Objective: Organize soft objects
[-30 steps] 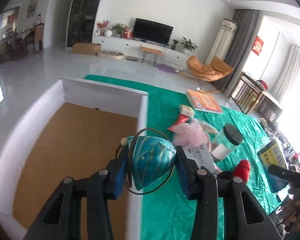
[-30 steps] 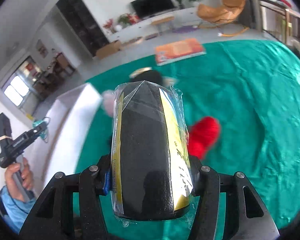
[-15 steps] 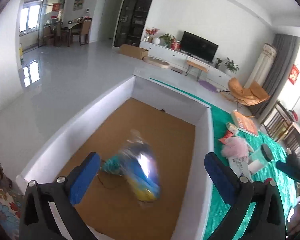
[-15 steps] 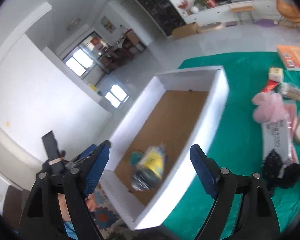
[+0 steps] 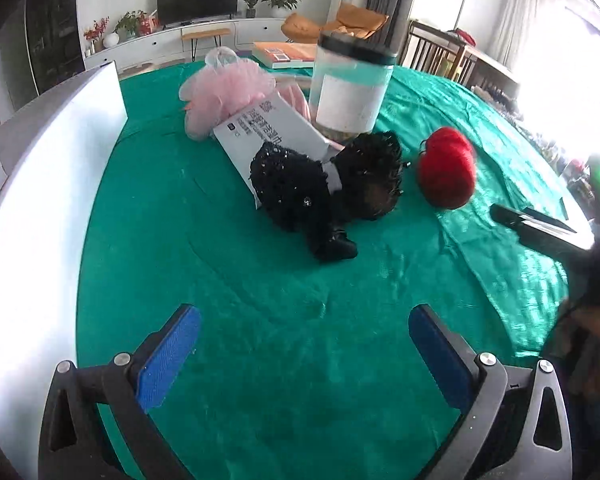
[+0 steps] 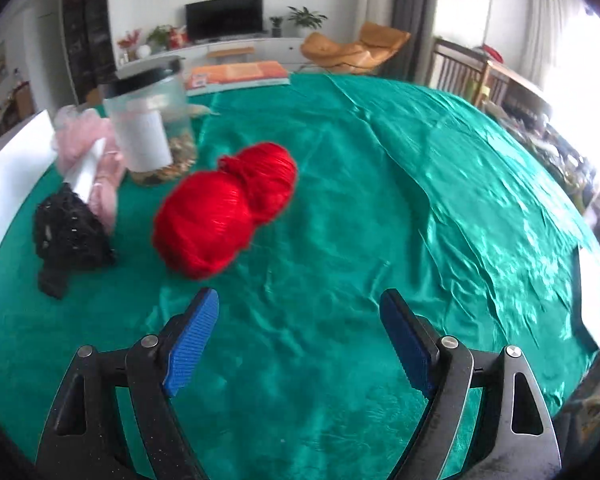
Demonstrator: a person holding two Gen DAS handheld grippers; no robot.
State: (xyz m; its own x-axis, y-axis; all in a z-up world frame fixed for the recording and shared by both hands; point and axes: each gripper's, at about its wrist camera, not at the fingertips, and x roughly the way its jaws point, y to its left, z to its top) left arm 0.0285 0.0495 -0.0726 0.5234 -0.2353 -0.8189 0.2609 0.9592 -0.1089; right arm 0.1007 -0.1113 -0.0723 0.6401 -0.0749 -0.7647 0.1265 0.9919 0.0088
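Left wrist view: left gripper (image 5: 304, 332) empty, jaws spread wide, low over green cloth (image 5: 228, 248). Ahead: black sequined fabric (image 5: 300, 196) overlapping white packet (image 5: 260, 136); pink mesh pouf (image 5: 224, 92); white box wall (image 5: 48, 184) alongside, likely the drop-off.

Right wrist view: right gripper (image 6: 300, 328) likewise parted, empty, aimed at red yarn skein (image 6: 224, 208) just ahead; lidded jar (image 6: 152, 128) beyond.

green-clothed table (image 6: 380, 168) holds red yarn (image 6: 224, 208), black sequin fabric (image 5: 300, 196), jar (image 5: 350, 88) (lidded), book (image 6: 238, 74).
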